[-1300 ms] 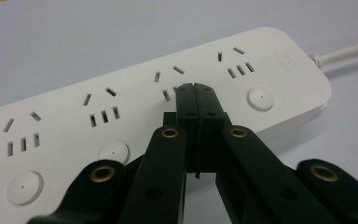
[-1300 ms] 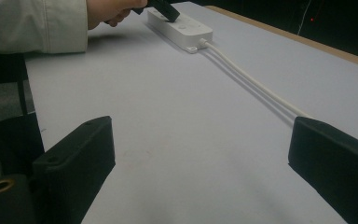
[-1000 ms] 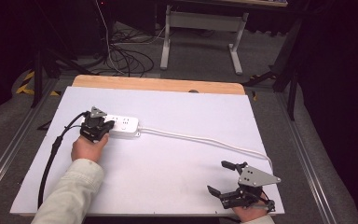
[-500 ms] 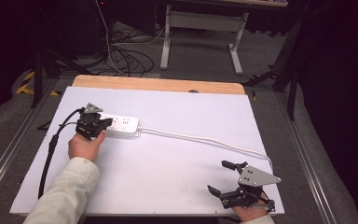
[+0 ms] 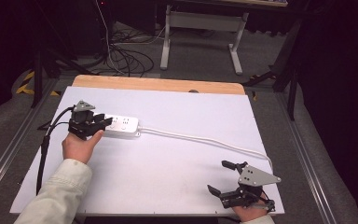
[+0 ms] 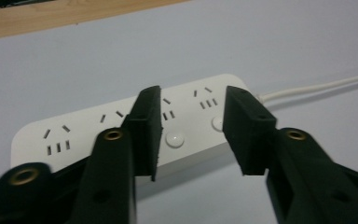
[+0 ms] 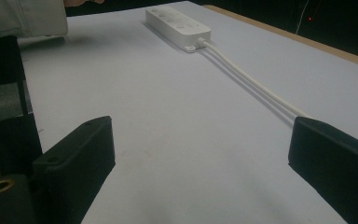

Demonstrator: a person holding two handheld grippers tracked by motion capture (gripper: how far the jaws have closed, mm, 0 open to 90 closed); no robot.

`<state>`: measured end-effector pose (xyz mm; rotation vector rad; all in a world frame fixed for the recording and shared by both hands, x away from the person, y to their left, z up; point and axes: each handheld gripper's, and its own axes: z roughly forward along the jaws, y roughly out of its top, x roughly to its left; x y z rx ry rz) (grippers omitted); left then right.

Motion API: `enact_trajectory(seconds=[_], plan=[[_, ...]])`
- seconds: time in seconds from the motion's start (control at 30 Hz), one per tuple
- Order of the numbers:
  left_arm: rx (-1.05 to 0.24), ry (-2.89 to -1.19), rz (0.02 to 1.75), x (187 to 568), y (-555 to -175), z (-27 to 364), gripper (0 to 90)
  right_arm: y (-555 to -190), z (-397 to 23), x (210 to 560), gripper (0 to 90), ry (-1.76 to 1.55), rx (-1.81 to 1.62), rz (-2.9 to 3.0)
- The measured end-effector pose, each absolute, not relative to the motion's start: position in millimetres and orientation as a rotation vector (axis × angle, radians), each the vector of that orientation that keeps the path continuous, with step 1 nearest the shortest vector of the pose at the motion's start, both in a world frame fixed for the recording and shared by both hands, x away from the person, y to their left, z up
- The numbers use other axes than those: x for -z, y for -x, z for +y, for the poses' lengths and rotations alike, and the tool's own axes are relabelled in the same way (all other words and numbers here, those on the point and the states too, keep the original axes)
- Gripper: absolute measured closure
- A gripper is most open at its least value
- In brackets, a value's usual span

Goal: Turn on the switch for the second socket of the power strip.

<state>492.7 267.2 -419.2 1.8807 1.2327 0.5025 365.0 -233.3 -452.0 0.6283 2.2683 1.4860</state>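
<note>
A white power strip (image 5: 123, 126) lies flat on the white table top (image 5: 168, 186), left of centre. Its white cable (image 5: 205, 140) runs right toward the table's right edge. My left gripper (image 5: 102, 122) hovers over the strip's left end. In the left gripper view it (image 6: 196, 135) is open, with the jaws a moderate gap apart just above the strip (image 6: 70, 133) and a round button (image 6: 175, 138) between them. My right gripper (image 5: 217, 176) rests near the front right corner, wide open with nothing between its fingers (image 7: 205, 158). It looks across the table at the strip (image 7: 177, 21) and cable (image 7: 251, 81).
A wooden strip (image 5: 158, 85) edges the table's far side. Beyond it stand a metal desk frame (image 5: 200, 23) and loose floor cables (image 5: 121, 56). The left gripper's black cable (image 5: 44, 149) trails along the table's left side. A pale sleeve (image 7: 23, 18) shows in the right gripper view.
My left gripper has shifted slightly left and away along the strip's left end. The right gripper has not moved.
</note>
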Motion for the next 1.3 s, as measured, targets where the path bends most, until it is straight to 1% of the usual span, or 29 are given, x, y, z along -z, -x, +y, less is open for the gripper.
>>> enact_trajectory(seconds=[0.03, 0.1, 0.13, 0.2, 0.23, 0.27, 0.37, 0.47, 0.8, 1.0, 1.13, 1.23, 1.3], plan=[[-0.519, -1.864, 1.213, 415, -489, 267, 45.3, -365, -233, 452, 7.5, -0.628, -1.485, 2.266], [-0.518, -1.86, 1.203, 413, -487, 267, 38.3, -364, -234, 452, 7.5, -0.628, -1.487, 2.265], [-0.517, -1.855, 1.195, 411, -485, 267, 38.3, -365, -234, 452, 7.4, -0.627, -1.488, 2.264], [-0.532, -1.845, 1.185, 408, -481, 267, 29.0, -365, -234, 452, 7.5, -0.627, -1.487, 2.266], [-0.546, -1.847, 1.179, 407, -479, 267, 25.7, -365, -234, 452, 7.5, -0.627, -1.485, 2.267], [-0.533, -1.845, 1.173, 406, -477, 267, 22.7, -365, -234, 452, 7.5, -0.627, -1.488, 2.265], [-0.478, -1.847, 1.15, 402, -473, 267, 22.1, -365, -234, 452, 7.5, -0.628, -1.49, 2.265], [-0.464, -1.844, 1.128, 398, -466, 267, 22.0, -365, -234, 452, 7.5, -0.628, -1.487, 2.265], [-0.497, -1.861, 1.08, 385, -440, 265, 23.0, -364, -234, 452, 7.5, -0.627, -1.485, 2.263], [-0.525, -1.87, 1.066, 379, -429, 263, 25.0, -364, -233, 452, 7.5, -0.626, -1.486, 2.265], [-0.593, -1.866, 1.024, 376, -418, 260, 25.4, -364, -233, 452, 7.5, -0.626, -1.483, 2.264], [-0.577, -1.884, 0.981, 373, -411, 260, 30.3, -364, -233, 452, 7.5, -0.625, -1.483, 2.266], [-0.568, -1.891, 0.961, 371, -405, 261, 31.5, -364, -233, 452, 7.5, -0.625, -1.483, 2.265]])
